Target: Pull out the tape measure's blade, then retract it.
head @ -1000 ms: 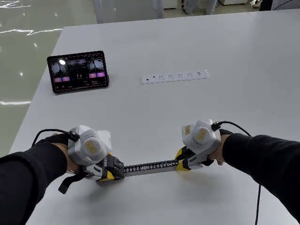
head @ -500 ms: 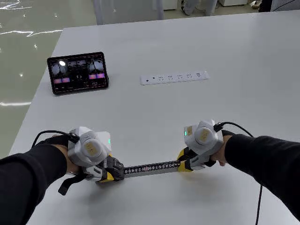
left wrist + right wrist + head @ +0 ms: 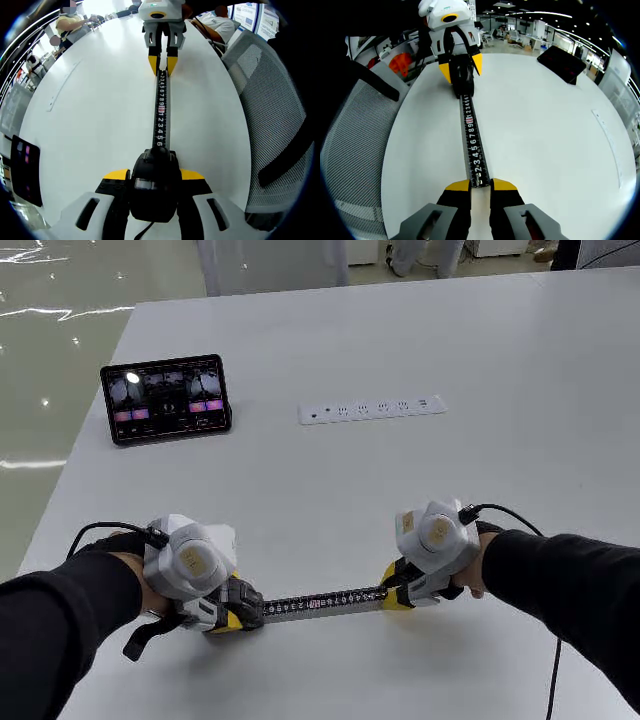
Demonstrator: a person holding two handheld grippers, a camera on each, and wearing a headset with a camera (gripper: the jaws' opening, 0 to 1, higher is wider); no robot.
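The black tape measure case (image 3: 155, 182) sits between the yellow-tipped jaws of my left gripper (image 3: 236, 612), which is shut on it near the table's front edge. Its blade (image 3: 322, 602) runs flat along the white table (image 3: 400, 330) to my right gripper (image 3: 390, 596), which is shut on the blade's end (image 3: 479, 183). In the left gripper view the blade (image 3: 161, 110) stretches away to the right gripper (image 3: 162, 64). In the right gripper view the numbered blade (image 3: 471, 140) leads to the case (image 3: 461, 75) in the left gripper (image 3: 461, 67).
A tablet (image 3: 167, 397) with a lit screen stands at the table's back left. A white power strip (image 3: 372, 409) lies beyond the grippers at mid table. A mesh chair (image 3: 270, 115) stands beside the table's near edge. A cable (image 3: 505, 512) trails from the right gripper.
The right gripper has drawn a little further right with the blade's end, so slightly more blade shows. The left gripper holds the case in place.
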